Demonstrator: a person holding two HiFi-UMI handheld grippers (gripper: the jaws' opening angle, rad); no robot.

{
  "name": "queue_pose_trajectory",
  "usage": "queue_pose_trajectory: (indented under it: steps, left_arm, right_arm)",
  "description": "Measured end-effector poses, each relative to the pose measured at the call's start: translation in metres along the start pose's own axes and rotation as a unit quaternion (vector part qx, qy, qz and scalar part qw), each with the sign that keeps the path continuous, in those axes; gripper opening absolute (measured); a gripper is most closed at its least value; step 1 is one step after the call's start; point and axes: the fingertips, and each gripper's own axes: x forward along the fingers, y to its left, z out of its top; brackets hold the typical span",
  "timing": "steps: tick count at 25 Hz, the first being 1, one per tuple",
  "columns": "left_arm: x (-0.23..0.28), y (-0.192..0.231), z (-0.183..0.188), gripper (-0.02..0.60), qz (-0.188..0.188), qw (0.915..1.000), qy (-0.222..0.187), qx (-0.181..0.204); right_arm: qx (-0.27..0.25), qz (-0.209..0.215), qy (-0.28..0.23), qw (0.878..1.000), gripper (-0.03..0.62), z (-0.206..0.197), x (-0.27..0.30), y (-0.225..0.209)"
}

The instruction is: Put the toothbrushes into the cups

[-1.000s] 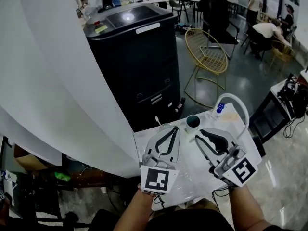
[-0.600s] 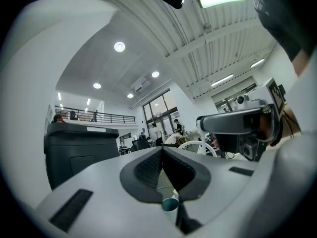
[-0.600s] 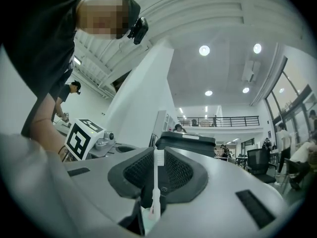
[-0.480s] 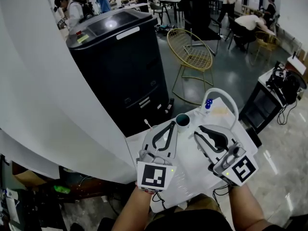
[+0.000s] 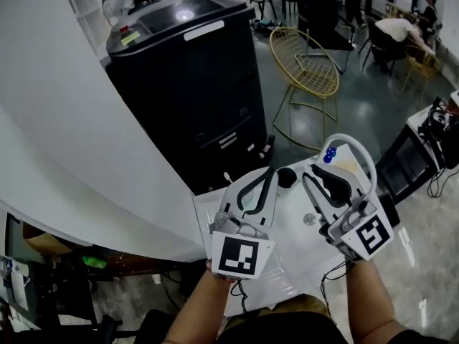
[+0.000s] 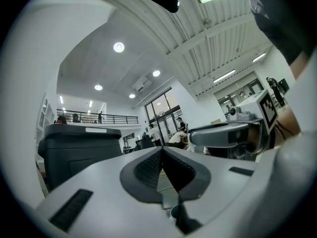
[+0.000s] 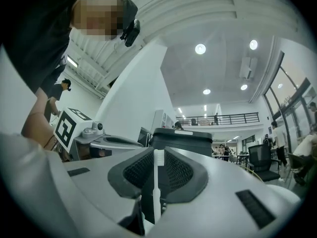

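A dark cup [image 5: 287, 178] stands on the small white table [image 5: 287, 256], between the tips of both grippers. My right gripper [image 5: 307, 175] is just right of it. In the right gripper view, that gripper [image 7: 158, 151] is shut on a white toothbrush [image 7: 157, 182] that stands upright between the pads, bristles up. My left gripper [image 5: 270, 169] is just left of the cup, shut with nothing seen between its pads [image 6: 148, 165]; the cup's rim [image 6: 174, 212] peeks out below them. A thin white stick [image 5: 226, 177], perhaps another toothbrush, pokes up beside the left gripper.
A big black bin-like machine [image 5: 193, 70] stands right behind the table, with a white wall [image 5: 64, 135] to its left. A white curved handle [image 5: 358, 153] and a blue object [image 5: 328, 153] sit at the table's far right. A gold wire chair [image 5: 308, 70] stands beyond.
Both grippers stay shut, and the right one keeps the toothbrush. Their tips have closed in on the dark cup, which now sits tightly between them. The head camera has shifted a little.
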Motion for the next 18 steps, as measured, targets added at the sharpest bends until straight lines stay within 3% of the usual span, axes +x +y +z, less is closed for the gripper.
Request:
queue_pose_trajectory:
  steps: [7, 18]
  left_arm:
    - [0.032, 0.007, -0.036, 0.008, 0.015, 0.9989, 0.042, -0.011]
    - [0.082, 0.003, -0.082, 0.008, 0.014, 0.9960, 0.088, 0.006]
  right_arm:
    - [0.028, 0.022, 0.017, 0.999, 0.074, -0.042, 0.022, -0.031]
    - [0.070, 0.045, 0.049, 0.995, 0.074, -0.104, 0.037, -0.060]
